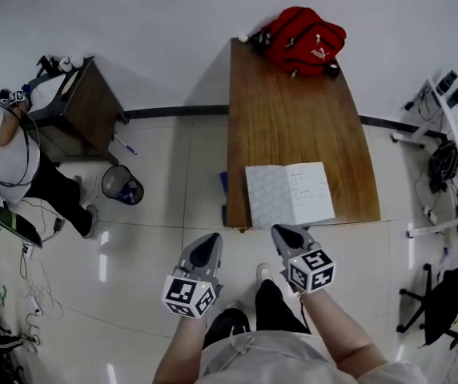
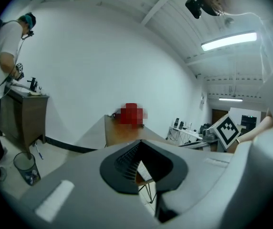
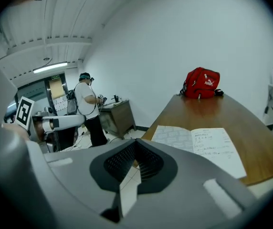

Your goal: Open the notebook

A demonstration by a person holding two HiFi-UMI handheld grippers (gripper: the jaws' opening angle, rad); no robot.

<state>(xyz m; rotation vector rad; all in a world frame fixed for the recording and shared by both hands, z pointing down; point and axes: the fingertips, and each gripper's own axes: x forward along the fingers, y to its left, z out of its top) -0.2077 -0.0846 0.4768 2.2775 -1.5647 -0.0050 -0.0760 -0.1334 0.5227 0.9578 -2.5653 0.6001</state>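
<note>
on wooden table, notebook lying open

We see even, bright light from a ceiling tube, pale glare on the floor, and fisheye bending with dark corners.

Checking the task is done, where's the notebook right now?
In the head view the notebook lies open at the near edge of the wooden table, just ahead of the right hand-held gripper, with the red backpack at the far end.
</note>
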